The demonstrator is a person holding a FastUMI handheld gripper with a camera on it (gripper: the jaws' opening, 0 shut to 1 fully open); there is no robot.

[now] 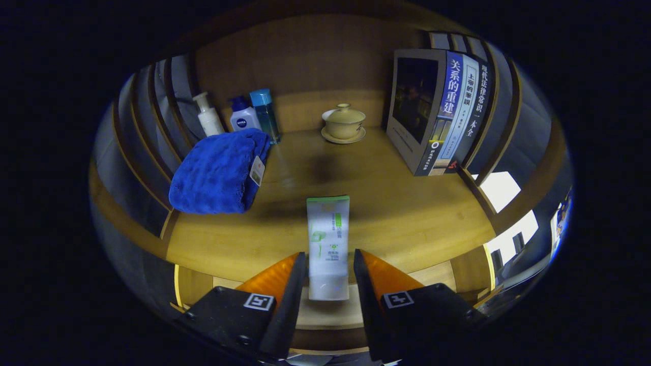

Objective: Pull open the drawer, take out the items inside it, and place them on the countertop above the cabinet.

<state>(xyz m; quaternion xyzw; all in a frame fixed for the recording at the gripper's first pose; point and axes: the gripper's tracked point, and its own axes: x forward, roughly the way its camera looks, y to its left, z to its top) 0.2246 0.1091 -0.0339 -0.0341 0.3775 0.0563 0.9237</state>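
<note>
Gripper view looks down onto a wooden countertop (pixel 407 213) with slatted wooden sides and a wooden back panel. Starting at nine o'clock from the fingers, a folded blue towel (pixel 216 173) with a small tag lies on the counter's left side. Behind it, at about ten o'clock, three bottles stand upright against the back corner: a white pump bottle (pixel 209 118), a white bottle with a blue cap (pixel 242 116) and a clear blue bottle (pixel 265 113), close together. At twelve o'clock, well beyond the fingers, a pale lidded tea bowl (pixel 344 122) sits on its saucer near the back panel. At two o'clock a row of books (pixel 441 109) stands upright, leaning slightly, spines facing forward, against the right slats.

Closest in, a white tube with a green end (pixel 328 244) lies on the counter pointing straight toward twelve o'clock, its near end reaching between the gripper (pixel 329 264) fingers. The fingers stand apart, one on each side of the tube, with a narrow gap showing on both sides, so they are not pressing it
</note>
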